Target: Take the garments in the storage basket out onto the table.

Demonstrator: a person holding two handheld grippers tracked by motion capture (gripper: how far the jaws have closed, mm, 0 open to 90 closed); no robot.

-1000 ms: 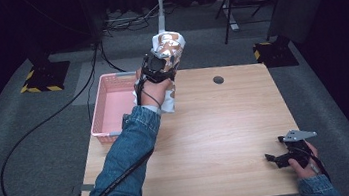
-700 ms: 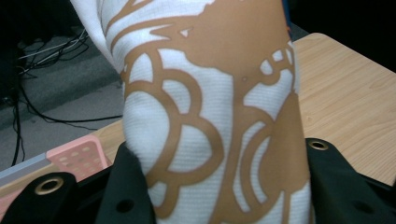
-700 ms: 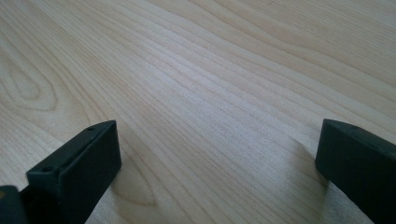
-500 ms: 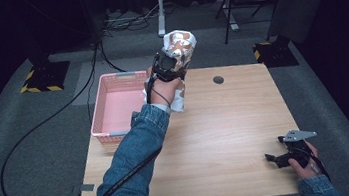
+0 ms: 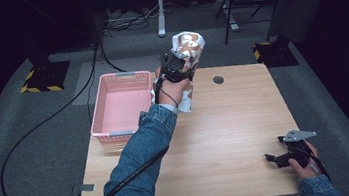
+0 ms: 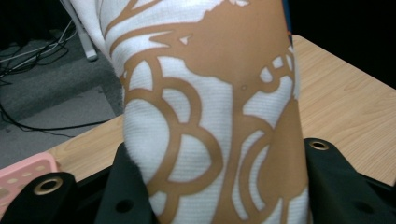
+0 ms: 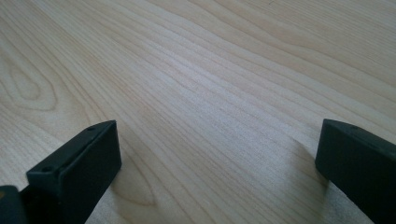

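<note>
A white cloth with a tan-brown pattern [image 5: 187, 46] is lifted above the table's far edge, and part of it hangs below the hand [image 5: 186, 99]. My left gripper [image 5: 176, 63] is shut on it; in the left gripper view the cloth [image 6: 210, 116] bulges between the two black jaws. A pink basket [image 5: 122, 104] stands just left of that hand. My right gripper [image 5: 277, 159] rests low at the table's near right corner. Its jaws stand wide apart over bare wood [image 7: 219, 116] with nothing between them.
The wooden table [image 5: 226, 127] has a small dark round hole [image 5: 218, 79] near its far edge. Beyond the table are cables, a white stand leg [image 5: 159, 9] and yellow-black striped bases [image 5: 39, 79] on grey floor.
My left gripper has carried the cloth to the right and a little higher, away from the pink basket. The right gripper has stayed put.
</note>
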